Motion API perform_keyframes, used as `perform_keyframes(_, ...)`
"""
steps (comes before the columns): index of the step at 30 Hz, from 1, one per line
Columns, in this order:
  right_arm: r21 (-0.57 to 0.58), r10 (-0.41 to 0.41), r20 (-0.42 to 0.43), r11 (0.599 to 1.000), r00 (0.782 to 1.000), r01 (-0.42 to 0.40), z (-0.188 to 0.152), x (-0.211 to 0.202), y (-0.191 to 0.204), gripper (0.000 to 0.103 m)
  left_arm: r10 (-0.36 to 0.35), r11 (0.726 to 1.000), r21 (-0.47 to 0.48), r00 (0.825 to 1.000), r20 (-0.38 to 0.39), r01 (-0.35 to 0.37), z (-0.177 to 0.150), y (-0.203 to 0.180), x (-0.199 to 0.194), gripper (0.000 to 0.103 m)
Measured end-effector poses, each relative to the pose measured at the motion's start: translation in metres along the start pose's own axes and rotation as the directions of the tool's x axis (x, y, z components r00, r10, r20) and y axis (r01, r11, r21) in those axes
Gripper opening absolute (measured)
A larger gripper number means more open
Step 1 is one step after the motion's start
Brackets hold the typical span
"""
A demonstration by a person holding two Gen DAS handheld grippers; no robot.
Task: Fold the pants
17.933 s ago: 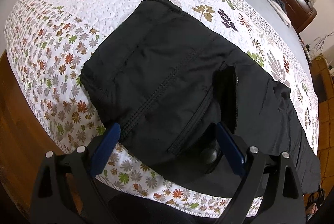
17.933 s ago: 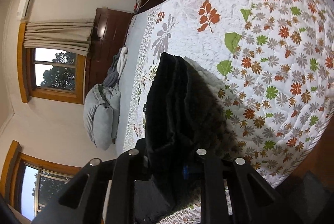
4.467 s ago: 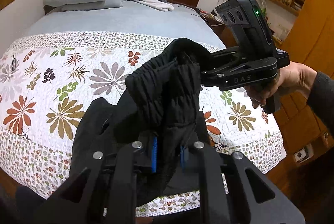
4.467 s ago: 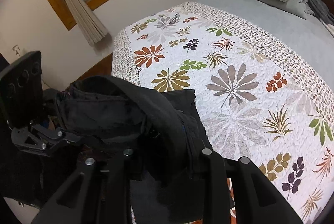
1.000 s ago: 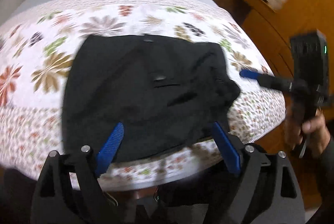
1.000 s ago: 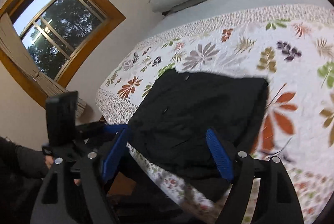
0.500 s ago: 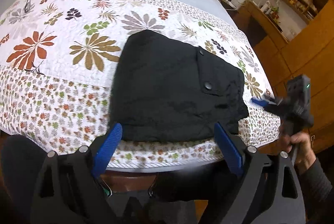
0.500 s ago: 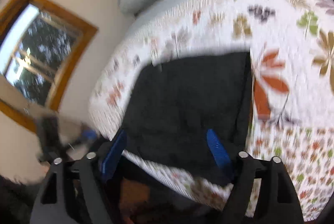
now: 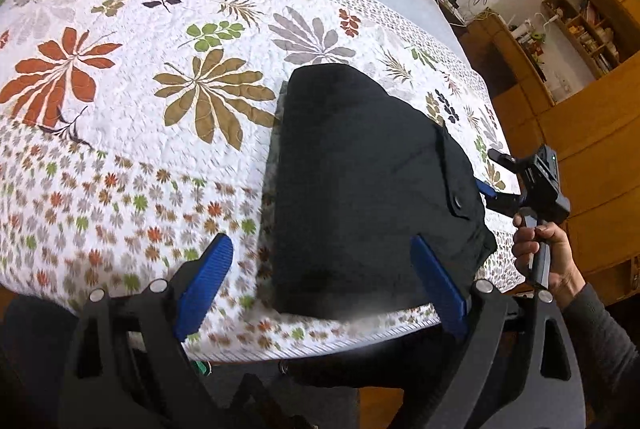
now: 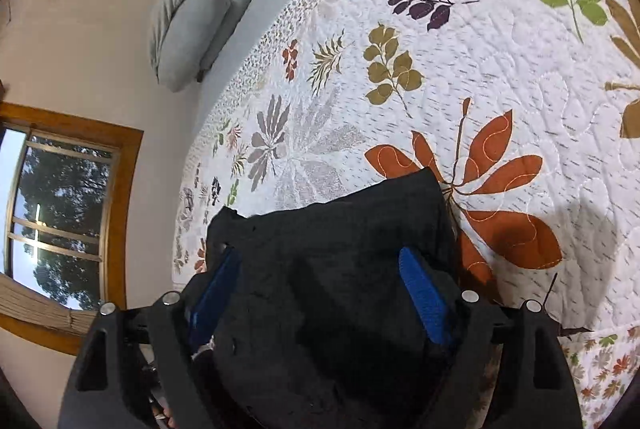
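Observation:
The black pants (image 9: 360, 181) lie folded into a compact rectangle on the floral quilt (image 9: 160, 77), close to the bed's near right corner. My left gripper (image 9: 320, 243) hovers open above the pants' near edge, its left blue pad over bare quilt. A hand (image 9: 544, 253) holds my right gripper (image 9: 490, 171) low at the pants' right edge. In the right wrist view the pants (image 10: 340, 289) fill the space between the blue pads of the right gripper (image 10: 320, 253). Its jaws stand wide and I see no pinch on the cloth.
The bed's front edge (image 9: 320, 345) runs just under my left gripper. Grey pillows (image 10: 192, 25) and loose clothes lie at the head of the bed. Wooden cabinets (image 9: 592, 109) stand to the right. A window (image 10: 60, 213) is in the far wall.
Over the last second the right gripper rolled and dropped to the pants' right edge. The left gripper slid left, so the pants now sit right of its centre. Both stayed open.

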State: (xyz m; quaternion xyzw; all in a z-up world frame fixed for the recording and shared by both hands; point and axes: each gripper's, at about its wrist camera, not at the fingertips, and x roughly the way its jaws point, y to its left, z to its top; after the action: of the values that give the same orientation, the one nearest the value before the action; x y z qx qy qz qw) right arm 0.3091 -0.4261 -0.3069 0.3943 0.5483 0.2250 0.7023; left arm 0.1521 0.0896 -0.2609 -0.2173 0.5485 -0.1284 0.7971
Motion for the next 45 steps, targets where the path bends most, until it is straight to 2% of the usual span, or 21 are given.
perform_keyframes(2,0.026,0.034,0.02,0.999,0.999,-0.034,-0.003,-0.009,-0.001,0.083,-0.037,0.999,-0.021,0.999,-0.024,0.036,0.01,0.008,0.008,0.09)
perform_keyframes(5,0.017,0.033,0.046,0.999,0.998,-0.034,-0.014,-0.032,0.001,0.094,-0.143,0.986,-0.094,0.988,-0.065,0.136,0.027,0.023,0.019,0.091)
perform_keyframes(6,0.013,0.032,0.048,0.999,0.998,-0.033,-0.019,-0.04,0.0,0.099,-0.193,0.975,-0.132,0.978,-0.081,0.181,0.033,0.029,0.025,0.091)
perform_keyframes(9,0.048,0.027,0.013,0.998,1.0,-0.028,-0.035,-0.056,-0.011,0.1,-0.294,0.943,-0.198,0.949,-0.116,0.268,0.048,0.038,0.04,0.091)
perform_keyframes(11,0.097,0.045,-0.026,0.994,0.999,-0.042,-0.046,-0.061,-0.024,0.1,-0.365,0.916,-0.237,0.918,-0.155,0.324,0.057,0.043,0.055,0.091)
perform_keyframes(16,0.201,0.098,-0.119,0.977,0.988,-0.073,-0.066,-0.054,-0.055,0.1,-0.456,0.871,-0.307,0.863,-0.219,0.383,0.067,0.051,0.083,0.092)
perform_keyframes(17,0.209,0.106,-0.133,0.975,0.985,-0.077,-0.068,-0.051,-0.059,0.1,-0.461,0.869,-0.315,0.855,-0.237,0.381,0.068,0.053,0.09,0.092)
perform_keyframes(18,0.208,0.108,-0.139,0.975,0.984,-0.077,-0.069,-0.048,-0.062,0.1,-0.452,0.875,-0.314,0.855,-0.253,0.37,0.07,0.053,0.095,0.092)
perform_keyframes(20,0.204,0.116,-0.146,0.975,0.982,-0.085,-0.069,-0.044,-0.065,0.1,-0.423,0.892,-0.294,0.862,-0.278,0.342,0.074,0.054,0.103,0.092)
perform_keyframes(29,0.18,0.108,-0.228,0.981,0.968,-0.067,-0.055,-0.022,-0.069,0.1,-0.429,0.9,-0.251,0.823,-0.373,0.356,0.084,0.039,0.14,0.092)
perform_keyframes(32,0.164,0.106,-0.254,0.984,0.961,-0.065,-0.05,-0.013,-0.068,0.1,-0.421,0.904,-0.251,0.823,-0.381,0.346,0.087,0.044,0.151,0.092)
perform_keyframes(37,0.135,0.102,-0.298,0.989,0.949,-0.064,-0.041,0.005,-0.065,0.1,-0.459,0.884,-0.284,0.804,-0.378,0.371,0.088,0.049,0.16,0.093)
perform_keyframes(41,0.121,0.102,-0.325,0.991,0.94,-0.065,-0.033,0.019,-0.061,0.1,-0.482,0.874,-0.273,0.786,-0.386,0.402,0.086,0.042,0.166,0.093)
perform_keyframes(43,0.111,0.099,-0.339,0.992,0.936,-0.065,-0.029,0.028,-0.055,0.1,-0.506,0.862,-0.271,0.765,-0.398,0.429,0.085,0.036,0.168,0.093)
perform_keyframes(45,0.082,0.086,-0.359,0.995,0.93,-0.061,-0.029,0.033,-0.049,0.1,-0.485,0.874,-0.232,0.767,-0.419,0.426,0.084,0.029,0.172,0.093)
